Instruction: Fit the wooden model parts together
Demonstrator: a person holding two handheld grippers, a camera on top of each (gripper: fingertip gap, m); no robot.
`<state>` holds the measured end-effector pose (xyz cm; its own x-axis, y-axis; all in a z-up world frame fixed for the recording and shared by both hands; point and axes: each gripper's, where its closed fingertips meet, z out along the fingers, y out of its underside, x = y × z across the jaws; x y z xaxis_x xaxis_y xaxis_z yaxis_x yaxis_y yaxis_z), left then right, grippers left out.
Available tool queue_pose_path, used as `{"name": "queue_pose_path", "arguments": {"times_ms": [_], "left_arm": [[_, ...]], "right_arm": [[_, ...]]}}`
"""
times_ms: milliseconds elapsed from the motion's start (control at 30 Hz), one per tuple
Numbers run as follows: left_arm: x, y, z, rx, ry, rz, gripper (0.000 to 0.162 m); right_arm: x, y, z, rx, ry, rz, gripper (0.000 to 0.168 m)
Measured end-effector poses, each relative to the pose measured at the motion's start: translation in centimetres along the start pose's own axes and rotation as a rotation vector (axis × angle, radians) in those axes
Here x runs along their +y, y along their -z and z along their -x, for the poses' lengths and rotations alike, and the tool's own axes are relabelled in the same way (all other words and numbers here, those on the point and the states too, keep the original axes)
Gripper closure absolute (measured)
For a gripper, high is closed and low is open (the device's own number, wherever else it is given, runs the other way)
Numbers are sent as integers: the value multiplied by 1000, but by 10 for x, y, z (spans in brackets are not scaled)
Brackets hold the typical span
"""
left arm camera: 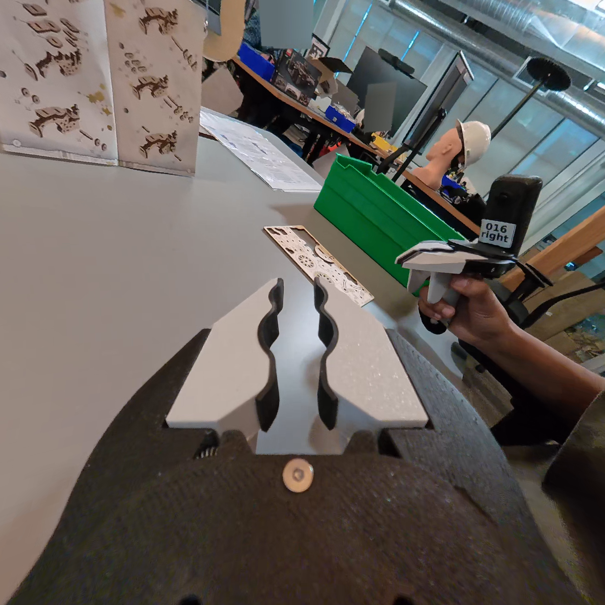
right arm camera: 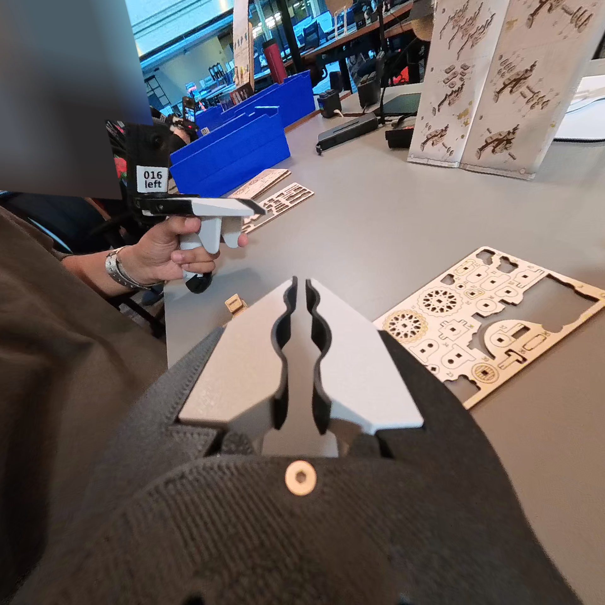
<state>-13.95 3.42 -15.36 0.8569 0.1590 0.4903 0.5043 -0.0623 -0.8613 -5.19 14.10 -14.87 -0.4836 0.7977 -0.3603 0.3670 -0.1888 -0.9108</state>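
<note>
A laser-cut wooden parts sheet (right arm camera: 510, 330) lies flat on the grey table (right arm camera: 376, 212), just right of my right gripper (right arm camera: 299, 282). It also shows in the left wrist view (left arm camera: 294, 244), just beyond my left gripper (left arm camera: 298, 284). A small wooden block piece (right arm camera: 236, 302) sits near the table's edge, left of the right fingers. Both grippers hover above the table and hold nothing. The left jaws stand well apart. The right jaws stand a narrow gap apart. Each gripper also shows in the other's view: the right (left arm camera: 402, 258), the left (right arm camera: 262, 209).
A folded instruction sheet (left arm camera: 98, 82) stands at the back of the table. A green bin (left arm camera: 376, 212) sits on the right, with a printed paper (left arm camera: 258, 154) behind it. Blue bins (right arm camera: 229, 154) and more wooden sheets (right arm camera: 281, 199) lie on the left side. Left tips to right tips: about 15 cm. The small wooden block piece (right arm camera: 236, 302) is about 10 cm from my left fingertips.
</note>
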Motion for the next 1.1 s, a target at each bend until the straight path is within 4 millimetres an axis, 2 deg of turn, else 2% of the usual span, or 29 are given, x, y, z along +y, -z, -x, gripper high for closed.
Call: {"name": "queue_pose_path", "arguments": {"times_ms": [267, 567, 800, 1100], "left_arm": [[8, -3, -4, -3, -29, 38, 145], [13, 4, -11, -2, -27, 39, 145], [14, 12, -6, -35, -29, 35, 145], [18, 35, 1, -81, -71, 32, 145]], "right_arm": [[-1, -5, 9, -51, -12, -4, 166], [0, -12, 23, -73, 35, 14, 166], [0, -23, 26, -114, 55, 37, 165], [-35, -16, -3, -61, 122, -62, 168]]}}
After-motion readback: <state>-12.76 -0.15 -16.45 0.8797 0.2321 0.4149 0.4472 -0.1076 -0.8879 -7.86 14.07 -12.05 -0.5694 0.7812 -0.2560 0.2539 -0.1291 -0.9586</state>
